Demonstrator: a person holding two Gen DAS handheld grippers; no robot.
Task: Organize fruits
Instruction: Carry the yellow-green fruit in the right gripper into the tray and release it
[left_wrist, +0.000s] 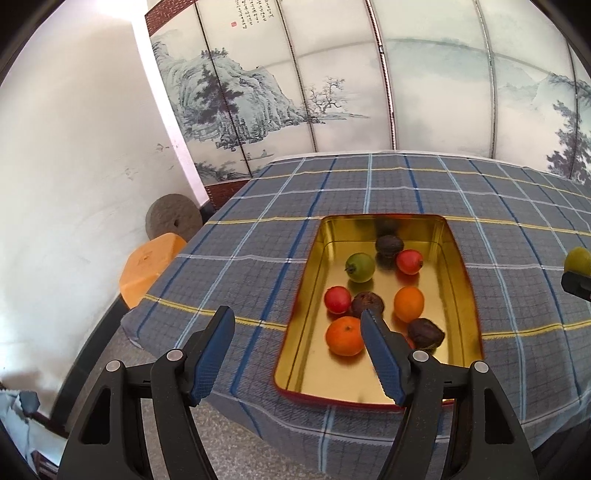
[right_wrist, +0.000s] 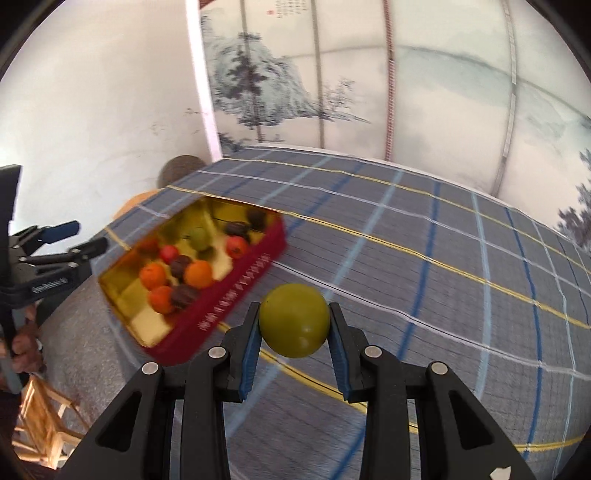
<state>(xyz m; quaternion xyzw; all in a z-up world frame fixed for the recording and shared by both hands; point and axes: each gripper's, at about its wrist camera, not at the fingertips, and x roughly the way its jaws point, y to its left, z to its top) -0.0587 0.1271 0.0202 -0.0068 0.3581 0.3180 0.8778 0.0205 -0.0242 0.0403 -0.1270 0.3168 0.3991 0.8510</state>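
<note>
A red tin tray (left_wrist: 456, 243) with a gold inside lies on the plaid tablecloth (left_wrist: 258, 236). It holds several fruits: a green one (left_wrist: 360, 267), two red ones (left_wrist: 337, 299), two oranges (left_wrist: 344, 336) and dark brown ones (left_wrist: 388, 246). My left gripper (left_wrist: 297, 325) is open and empty, hovering over the tray's near left corner. My right gripper (right_wrist: 294, 314) is shut on a yellow-green fruit (right_wrist: 294, 325), held above the cloth to the right of the tray (right_wrist: 236, 291). That fruit also shows at the right edge of the left wrist view (left_wrist: 578, 260).
A painted folding screen (left_wrist: 332, 92) stands behind the table. An orange stool (left_wrist: 147, 266) and a round stone disc (left_wrist: 173, 221) sit by the white wall at the table's left. A wooden chair (right_wrist: 40, 424) stands low on the left.
</note>
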